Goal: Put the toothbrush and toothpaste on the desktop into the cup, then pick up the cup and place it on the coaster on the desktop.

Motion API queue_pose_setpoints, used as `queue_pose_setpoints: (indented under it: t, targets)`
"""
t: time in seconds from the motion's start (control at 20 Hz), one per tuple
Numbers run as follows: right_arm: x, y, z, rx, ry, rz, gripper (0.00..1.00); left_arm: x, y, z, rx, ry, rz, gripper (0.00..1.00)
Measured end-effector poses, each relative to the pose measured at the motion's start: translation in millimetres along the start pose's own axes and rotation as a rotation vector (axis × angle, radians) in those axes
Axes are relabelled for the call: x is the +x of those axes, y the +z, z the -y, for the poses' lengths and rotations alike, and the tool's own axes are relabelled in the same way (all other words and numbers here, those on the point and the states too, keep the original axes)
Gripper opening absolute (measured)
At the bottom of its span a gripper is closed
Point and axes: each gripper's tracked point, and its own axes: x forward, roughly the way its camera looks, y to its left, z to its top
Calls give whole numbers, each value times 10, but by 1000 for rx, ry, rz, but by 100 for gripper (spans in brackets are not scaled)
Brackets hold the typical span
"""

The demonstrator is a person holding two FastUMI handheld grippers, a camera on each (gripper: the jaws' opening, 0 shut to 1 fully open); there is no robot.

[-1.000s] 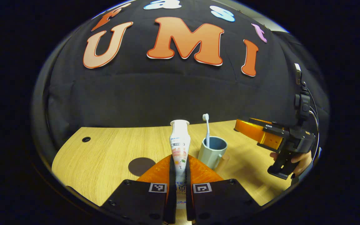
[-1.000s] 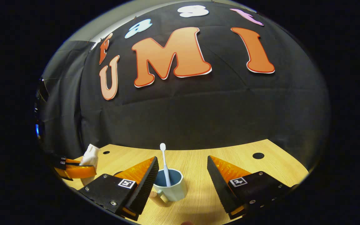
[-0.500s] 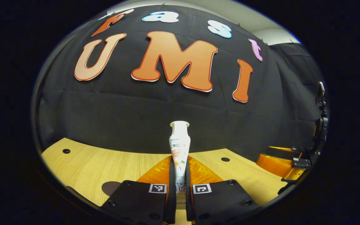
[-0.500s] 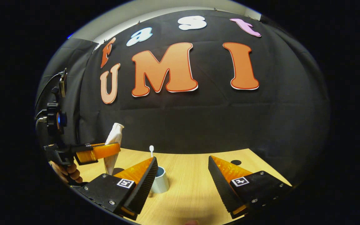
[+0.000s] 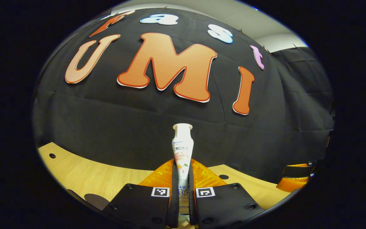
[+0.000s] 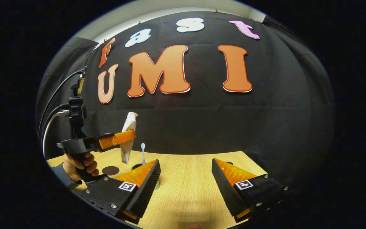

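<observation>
One item is in already: the toothbrush (image 6: 143,152) stands in the cup (image 6: 156,183), which sits on the tabletop (image 6: 186,187) mostly hidden behind my right tool's finger. I've got the toothpaste (image 5: 182,152) pinched between both fingers of the left tool (image 5: 183,198), cap end up, lifted well clear of the wood. In the right gripper view the left tool (image 6: 123,137) hangs above and just left of the brush, tube a little tilted. The right tool (image 6: 185,173) is spread wide with nothing in it, low over the tabletop. The coaster (image 6: 110,170) lies flat, left of the cup.

My read: the job now is bringing the tube over the cup mouth. I'd line its lower end beside the brush handle, not on it, ease straight down, and only part the fingers once the tube's end is inside the rim, otherwise the cup may tip.
</observation>
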Motion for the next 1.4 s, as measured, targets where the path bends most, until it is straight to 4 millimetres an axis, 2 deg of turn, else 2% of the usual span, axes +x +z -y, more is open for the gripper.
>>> queue_pose_setpoints:
  t: [0.25, 0.45, 0.6, 0.8, 0.95, 1.0, 1.05, 1.15, 1.25, 1.35, 1.4]
  targets:
    - [17, -76, 61, -11, -12, -10, 98, 256, -258, 42, -5, -31, -21, 16]
    - [-27, -146, 149, -5, -21, -21, 98, 339, -532, -16, -29, -29, -59, 16]
    - [-19, -213, 163, -1, -21, -32, 97, 353, -702, -27, -36, -32, -89, 16]
    - [-17, -240, 143, 1, -28, -44, 97, 321, -776, -7, -42, -46, -113, 19]
    - [-26, -263, 37, 4, -14, -63, 97, 227, -810, 55, -66, -98, -145, 24]
    - [-23, -271, -2, 3, -12, -72, 97, 197, -789, 38, -62, -99, -137, 34]
    - [-24, -275, -49, 3, -6, -79, 97, 136, -742, 13, -52, -94, -134, 30]
    - [-30, -284, -173, 1, 7, -97, 97, -27, -664, 20, -39, -101, -142, 38]
    - [-20, -284, -319, 1, 30, -115, 97, -194, -559, -42, -35, -95, -148, 62]
    - [6, -283, -486, 1, 53, -131, 97, -369, -424, -146, -41, -87, -136, 73]
    - [18, -290, -559, 3, 63, -139, 97, -476, -375, -186, -38, -78, -133, 73]
